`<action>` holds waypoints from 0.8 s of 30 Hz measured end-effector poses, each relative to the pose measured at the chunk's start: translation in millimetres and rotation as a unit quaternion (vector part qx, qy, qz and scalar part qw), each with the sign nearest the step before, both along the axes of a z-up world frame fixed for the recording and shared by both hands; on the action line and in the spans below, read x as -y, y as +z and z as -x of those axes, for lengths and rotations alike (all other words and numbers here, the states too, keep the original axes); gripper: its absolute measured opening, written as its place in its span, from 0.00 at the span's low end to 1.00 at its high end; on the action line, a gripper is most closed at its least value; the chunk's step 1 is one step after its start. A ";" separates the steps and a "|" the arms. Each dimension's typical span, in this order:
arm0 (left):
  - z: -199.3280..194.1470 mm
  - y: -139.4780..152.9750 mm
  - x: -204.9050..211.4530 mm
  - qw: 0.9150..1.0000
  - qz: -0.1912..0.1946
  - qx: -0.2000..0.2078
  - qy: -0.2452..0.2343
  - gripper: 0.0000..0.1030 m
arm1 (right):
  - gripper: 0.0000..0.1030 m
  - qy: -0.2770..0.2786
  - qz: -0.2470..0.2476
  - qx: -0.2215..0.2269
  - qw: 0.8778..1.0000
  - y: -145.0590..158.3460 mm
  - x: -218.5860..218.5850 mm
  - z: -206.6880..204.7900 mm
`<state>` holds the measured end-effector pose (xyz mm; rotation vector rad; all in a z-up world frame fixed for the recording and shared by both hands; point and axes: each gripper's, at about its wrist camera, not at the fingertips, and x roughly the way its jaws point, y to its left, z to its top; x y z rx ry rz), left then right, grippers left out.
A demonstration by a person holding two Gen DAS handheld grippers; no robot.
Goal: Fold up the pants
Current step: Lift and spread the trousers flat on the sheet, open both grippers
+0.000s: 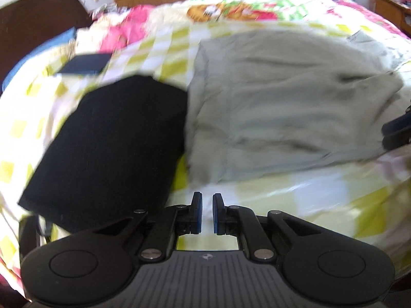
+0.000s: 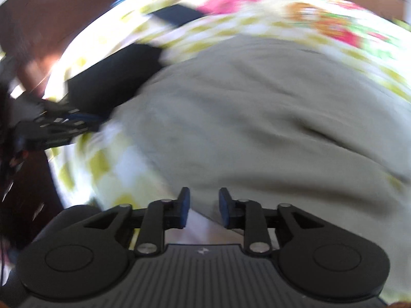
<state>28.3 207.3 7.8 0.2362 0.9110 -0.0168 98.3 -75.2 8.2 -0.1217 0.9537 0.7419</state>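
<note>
Left wrist view: left gripper (image 1: 207, 211) angled steeply down over the yellow-and-white checked bedsheet (image 1: 295, 200), jaws drawn in to a narrow slit, blue pads nearly meeting, nothing between them. Just ahead, the near edge of the crumpled grey-green fabric pants (image 1: 282, 113), spread across the middle and right of the bed, apart from the pads. Left of the pants and touching their side edge, a folded black cloth stack (image 1: 108, 148), its near corner reaching close to the gripper's left linkage. Farther back, a small dark blue flat rectangle (image 1: 86, 64) lying alone on the sheet. Bare sheet open in front and to the right of the fingers; at the far right edge, the tip of the right gripper (image 1: 397, 128) just beside the hem of the pants. Brown wooden headboard (image 1: 38, 25) beyond the bed's left end.

Right wrist view, heavily blurred: right gripper (image 2: 204, 206) also pointing down, jaws parted a modest way, empty, with the pants' near edge (image 2: 257, 128) lying under and just past the pads, contact not clear. Pants filling the centre and right. Checked sheet free to the left of the fingers. Left gripper (image 2: 59, 125) at the left edge, near the bed's side, next to the black stack (image 2: 113, 82).
</note>
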 end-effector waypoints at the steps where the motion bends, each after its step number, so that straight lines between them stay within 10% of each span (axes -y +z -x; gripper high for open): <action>1: 0.0 4.7 11.6 1.000 -0.003 0.007 -0.008 0.24 | 0.30 -0.038 -0.001 0.001 0.999 1.3 24.9 -2.4; 6: -21.9 9.8 92.0 0.995 0.043 0.023 -0.089 0.34 | 0.30 -0.284 0.006 0.008 0.959 -1.2 176.5 -8.1; 15: -63.0 -10.2 262.5 0.968 0.066 -0.010 -0.241 0.36 | 0.42 -0.582 -0.109 0.005 0.806 -18.7 386.4 -0.1; 18: -69.2 -14.0 290.9 0.962 0.060 -0.024 -0.265 0.38 | 0.42 -0.600 -0.157 -0.004 0.785 -34.1 402.6 -9.0; 21: -72.8 -15.1 310.5 0.960 0.050 -0.031 -0.274 0.39 | 0.03 -0.604 -0.178 -0.004 0.777 -45.1 411.9 -17.5; 24: -74.1 -14.2 318.4 0.959 0.045 -0.034 -0.277 0.39 | 0.03 -0.608 -0.208 -0.016 0.766 -49.1 429.9 -5.9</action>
